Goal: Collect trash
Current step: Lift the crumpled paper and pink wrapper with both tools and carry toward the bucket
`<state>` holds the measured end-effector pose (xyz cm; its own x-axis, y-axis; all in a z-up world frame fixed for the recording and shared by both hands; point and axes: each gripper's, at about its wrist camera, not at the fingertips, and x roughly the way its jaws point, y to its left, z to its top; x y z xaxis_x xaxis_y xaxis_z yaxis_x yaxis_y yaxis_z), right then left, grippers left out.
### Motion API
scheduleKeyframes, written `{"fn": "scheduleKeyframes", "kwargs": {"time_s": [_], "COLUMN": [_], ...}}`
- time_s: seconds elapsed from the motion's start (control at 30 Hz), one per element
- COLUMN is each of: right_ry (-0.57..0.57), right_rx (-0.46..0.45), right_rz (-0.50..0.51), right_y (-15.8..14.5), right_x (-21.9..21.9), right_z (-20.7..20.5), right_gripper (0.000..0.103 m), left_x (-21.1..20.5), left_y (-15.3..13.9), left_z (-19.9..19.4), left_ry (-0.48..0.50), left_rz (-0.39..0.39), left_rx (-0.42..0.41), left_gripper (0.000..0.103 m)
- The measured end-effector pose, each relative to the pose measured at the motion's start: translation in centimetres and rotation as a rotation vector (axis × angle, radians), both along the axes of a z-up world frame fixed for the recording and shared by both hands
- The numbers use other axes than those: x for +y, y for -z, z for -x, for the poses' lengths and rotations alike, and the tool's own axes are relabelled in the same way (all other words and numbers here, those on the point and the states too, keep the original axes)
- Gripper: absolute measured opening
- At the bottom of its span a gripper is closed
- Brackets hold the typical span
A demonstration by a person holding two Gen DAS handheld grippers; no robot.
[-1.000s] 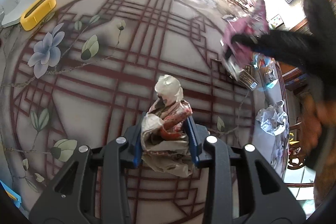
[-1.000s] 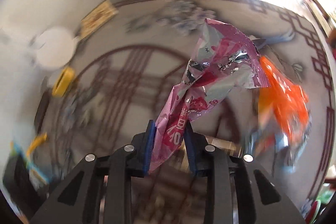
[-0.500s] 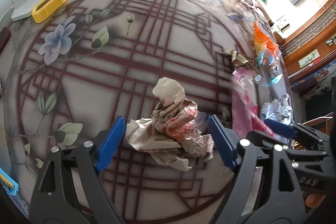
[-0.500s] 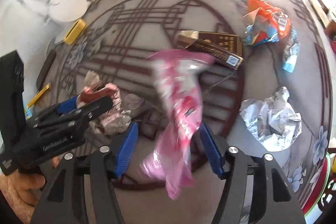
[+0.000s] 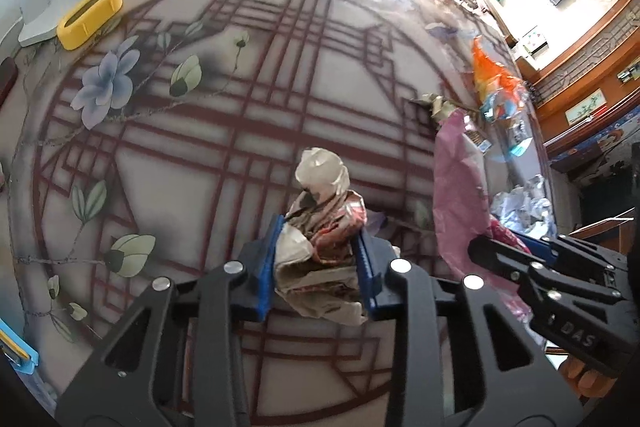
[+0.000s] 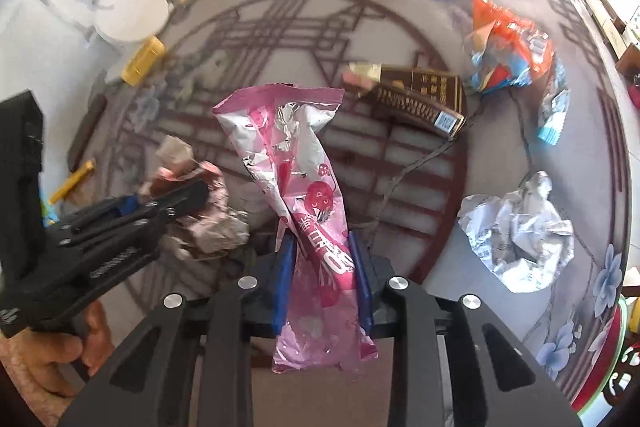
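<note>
On the round patterned table, both tools now hold trash again. Half a second ago I had both sets of blue pads spread wide around their items; now the left gripper is pinched on the crumpled paper wad, and the right gripper is pinched on the lower part of the pink snack wrapper, which stands upright between its pads with the silver lining showing at the torn top. I judge this as a release and re-grip, so both items are secured and ready to carry to wherever the trash is being gathered; no bin shows in either view. The two tools sit close together, the left one just beside the wrapper in the right wrist view. Uncollected trash remains on the table: a dark brown carton, an orange and blue packet, a small blue wrapper and a crumpled foil sheet. Legible writing is limited: the right tool's body shows "DAS" in the left wrist view; the pink wrapper carries white characters and a smiling face, which I cannot read reliably; the carton's print is too blurred.
</note>
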<state>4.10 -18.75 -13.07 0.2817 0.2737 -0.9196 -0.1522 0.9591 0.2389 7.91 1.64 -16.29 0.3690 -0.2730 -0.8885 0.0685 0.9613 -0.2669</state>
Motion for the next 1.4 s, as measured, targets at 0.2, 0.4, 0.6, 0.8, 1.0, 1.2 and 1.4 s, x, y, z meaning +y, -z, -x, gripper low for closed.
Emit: {"fn": "scheduleKeyframes", "kwargs": {"time_s": [0.2,0.4,0.6,0.8,1.0,1.2,1.4], "right_ry": [0.049,0.122,0.195,0.275,0.362,0.444,0.513], "right_rx": [-0.059,-0.116,-0.175,-0.205,-0.227,-0.212,-0.195], "right_rz": [-0.043,-0.064,-0.063,-0.056,-0.050,-0.033,-0.012], "right_y": [-3.2,-5.8,-7.9,-8.9,-9.5,-9.0,-8.6], "right_x": [-1.5,-3.4,-5.4,-7.8,-10.7,-14.0,-16.6], "right_z": [2.6,5.8,9.5,12.4,14.7,16.4,17.8], "right_gripper": [0.026,0.026,0.026,0.026,0.026,0.026,0.026], "left_x": [-1.0,-2.4,-5.0,-7.8,-11.0,-14.1,-16.0], "left_y": [-3.0,-6.2,-8.2,-9.3,-9.7,-10.3,-9.4], "left_z": [1.0,2.6,4.7,6.5,7.8,9.4,10.2], "left_ry": [0.040,0.077,0.139,0.217,0.294,0.378,0.434], "left_rz": [0.020,0.027,0.035,0.042,0.028,0.053,0.066], "left_rx": [-0.065,-0.131,-0.186,-0.213,-0.217,-0.230,-0.190], "left_gripper": [0.030,0.030,0.030,0.030,0.030,0.030,0.030]}}
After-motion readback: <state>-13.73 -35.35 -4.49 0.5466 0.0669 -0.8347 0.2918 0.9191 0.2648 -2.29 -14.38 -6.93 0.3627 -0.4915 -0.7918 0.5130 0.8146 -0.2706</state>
